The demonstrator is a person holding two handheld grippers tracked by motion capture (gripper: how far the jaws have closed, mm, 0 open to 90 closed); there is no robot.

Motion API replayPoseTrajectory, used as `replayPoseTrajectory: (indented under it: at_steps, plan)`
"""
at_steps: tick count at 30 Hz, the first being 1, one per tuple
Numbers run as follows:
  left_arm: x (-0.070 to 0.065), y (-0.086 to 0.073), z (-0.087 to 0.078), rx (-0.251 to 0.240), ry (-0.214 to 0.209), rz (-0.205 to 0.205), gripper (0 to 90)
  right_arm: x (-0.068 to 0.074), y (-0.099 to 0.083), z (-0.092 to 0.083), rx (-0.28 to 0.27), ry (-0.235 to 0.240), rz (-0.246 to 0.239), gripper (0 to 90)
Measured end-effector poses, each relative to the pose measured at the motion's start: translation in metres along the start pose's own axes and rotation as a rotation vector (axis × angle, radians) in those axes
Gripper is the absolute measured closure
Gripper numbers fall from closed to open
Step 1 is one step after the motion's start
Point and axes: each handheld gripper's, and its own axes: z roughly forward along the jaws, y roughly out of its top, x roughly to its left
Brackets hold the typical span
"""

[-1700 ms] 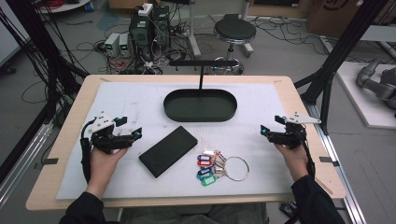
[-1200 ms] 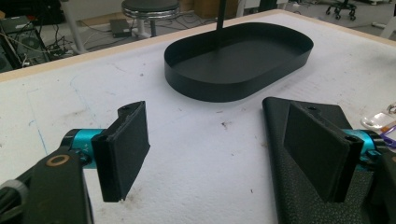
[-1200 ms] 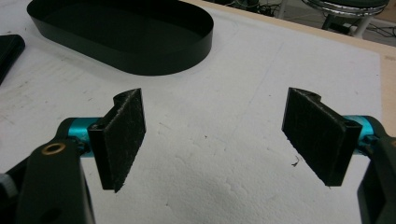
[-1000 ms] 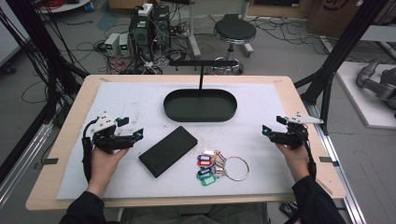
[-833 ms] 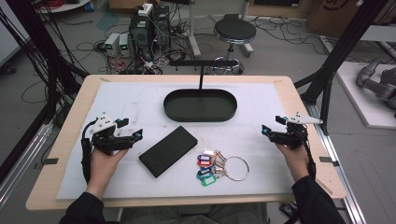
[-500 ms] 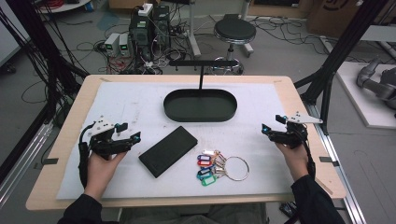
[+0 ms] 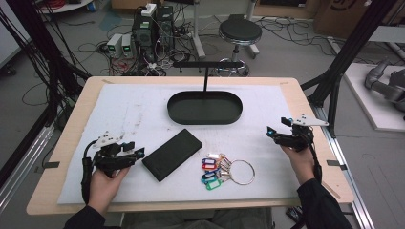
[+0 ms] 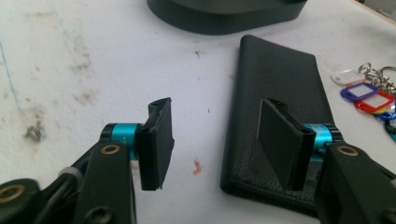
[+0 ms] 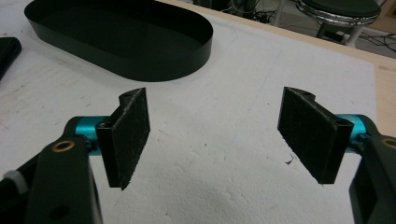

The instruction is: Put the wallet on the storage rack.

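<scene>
Black leather-textured flat wallet (image 7: 172, 154) lies aslant on the white foam mat (image 7: 143, 109), just in front of the left gripper (image 7: 138, 153), whose jaws have just been closing; they stand apart over the wallet's near corner, nothing pressed between them. Bare mat lies open to its left. Right gripper (image 7: 270, 132) hovers with jaws spread wide and empty, well apart from the wallet. Coloured plastic key tags on a steel ring (image 7: 224, 169) lie beside the wallet; their labels cannot be read. Black oval metal tray (image 7: 204, 107) sits beyond, cut off in both gripper views.
</scene>
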Motion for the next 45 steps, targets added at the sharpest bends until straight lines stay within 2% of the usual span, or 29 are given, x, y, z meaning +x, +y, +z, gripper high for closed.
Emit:
replayPoseTrajectory:
  at_steps: [1, 6, 12, 14, 15, 18, 19, 20, 21, 22, 23, 27, 28, 29, 34, 36, 37, 38, 40, 41, 42, 43, 44, 45]
  plan:
    - [-0.001, -0.004, 0.001, 0.01, 0.009, -0.011, 47.6, 0.0, 0.0, 0.0, -0.001, -0.001, -0.005, 25.4]
    - [-0.002, -0.013, 0.005, 0.033, -0.005, -0.041, 50.4, 0.001, 0.0, 0.001, 0.003, -0.001, -0.009, 25.4]
    - [-0.005, -0.017, 0.008, 0.065, -0.008, -0.05, 50.2, 0.001, 0.0, 0.001, 0.006, 0.003, -0.008, 25.4]
    - [-0.006, -0.017, 0.011, 0.084, -0.008, -0.054, 47.5, 0.002, 0.0, 0.001, 0.004, 0.005, -0.009, 25.4]
    - [-0.007, -0.019, 0.014, 0.111, -0.011, -0.059, 46.3, 0.001, 0.0, 0.001, 0.004, 0.006, -0.015, 25.4]
    - [-0.008, -0.02, 0.015, 0.114, -0.009, -0.075, 43.7, 0.002, 0.0, 0.001, 0.001, 0.006, -0.015, 25.3]
    - [-0.006, -0.021, 0.016, 0.119, -0.014, -0.101, 42.9, 0.002, 0.0, 0.001, 0.001, 0.007, -0.014, 25.4]
    - [-0.006, -0.021, 0.016, 0.119, -0.014, -0.101, 43.0, 0.002, 0.0, 0.001, 0.001, 0.007, -0.014, 25.4]
    - [-0.004, -0.023, 0.017, 0.118, -0.037, -0.135, 43.6, 0.001, 0.0, 0.001, 0.004, 0.007, -0.013, 25.4]
    - [-0.004, -0.023, 0.017, 0.118, -0.037, -0.135, 45.3, 0.001, 0.0, 0.001, 0.004, 0.007, -0.013, 25.4]
    - [-0.004, -0.024, 0.017, 0.116, -0.059, -0.159, 47.7, 0.001, 0.0, 0.001, 0.004, 0.009, -0.012, 25.4]
    - [-0.006, -0.024, 0.017, 0.116, -0.079, -0.17, 56.9, 0.002, 0.0, 0.002, 0.004, 0.009, -0.018, 25.4]
    - [-0.006, -0.025, 0.017, 0.112, -0.089, -0.17, 56.9, 0.002, 0.0, 0.002, 0.004, 0.009, -0.018, 25.4]
    - [-0.008, -0.025, 0.017, 0.114, -0.085, -0.155, 59.8, 0.003, 0.001, 0.003, 0.001, 0.008, -0.021, 25.4]
    - [-0.008, -0.024, 0.016, 0.111, -0.086, -0.141, 64.0, 0.003, 0.001, 0.004, 0.0, 0.011, -0.021, 25.4]
    - [-0.008, -0.024, 0.015, 0.103, -0.083, -0.127, 67.9, 0.004, 0.002, 0.004, -0.003, 0.011, -0.019, 25.4]
    - [-0.009, -0.023, 0.013, 0.095, -0.075, -0.106, 70.0, 0.005, 0.002, 0.005, 0.0, 0.015, -0.021, 25.8]
    - [-0.009, -0.023, 0.013, 0.095, -0.075, -0.106, 71.8, 0.005, 0.002, 0.005, 0.0, 0.015, -0.021, 25.8]
    - [-0.009, -0.022, 0.012, 0.082, -0.076, -0.096, 75.0, 0.005, 0.002, 0.005, 0.0, 0.014, -0.022, 25.9]
    - [-0.009, -0.019, 0.01, 0.054, -0.081, -0.078, 76.2, 0.005, 0.002, 0.005, -0.002, 0.016, -0.022, 25.8]
    - [-0.009, -0.019, 0.01, 0.054, -0.081, -0.078, 76.7, 0.005, 0.002, 0.005, -0.002, 0.016, -0.022, 25.8]
    - [-0.012, -0.014, 0.007, 0.014, -0.072, -0.028, 77.3, 0.005, 0.002, 0.005, -0.002, 0.014, -0.017, 25.9]
    - [-0.012, -0.014, 0.007, 0.014, -0.072, -0.028, 77.6, 0.005, 0.002, 0.005, -0.002, 0.014, -0.017, 25.9]
    - [-0.016, -0.009, 0.004, -0.022, -0.061, 0.029, 78.2, 0.004, 0.003, 0.005, -0.006, 0.014, -0.019, 25.9]
